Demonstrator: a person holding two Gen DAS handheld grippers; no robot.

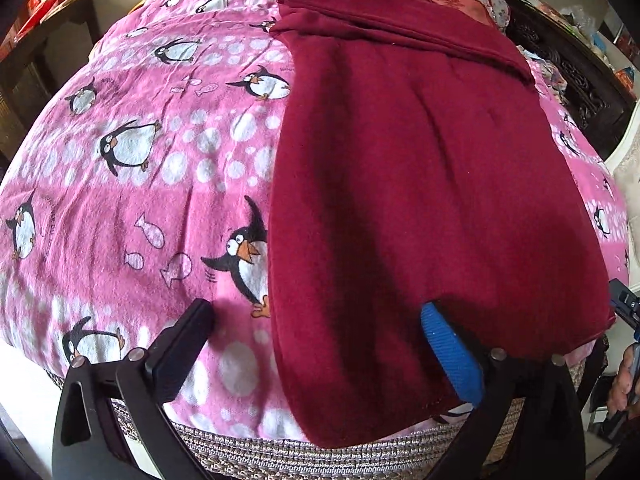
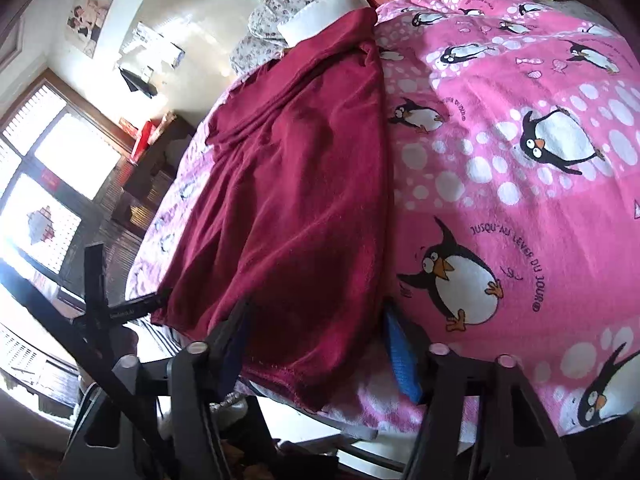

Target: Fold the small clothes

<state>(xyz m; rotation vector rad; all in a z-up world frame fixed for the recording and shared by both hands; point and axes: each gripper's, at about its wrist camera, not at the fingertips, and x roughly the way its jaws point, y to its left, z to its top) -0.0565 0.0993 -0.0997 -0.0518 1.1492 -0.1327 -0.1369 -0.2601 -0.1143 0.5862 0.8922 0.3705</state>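
The dark red fleece garment (image 1: 400, 184) lies spread lengthwise on the bed's pink penguin-print blanket (image 1: 140, 160), its near hem hanging just over the bed's edge. The left claw (image 1: 316, 344) stands spread wide at that hem, its black finger (image 1: 184, 340) on the blanket and its blue-padded finger (image 1: 448, 352) against the cloth. The right claw (image 2: 320, 344) straddles the hem's other corner, half spread, pads not pinching.
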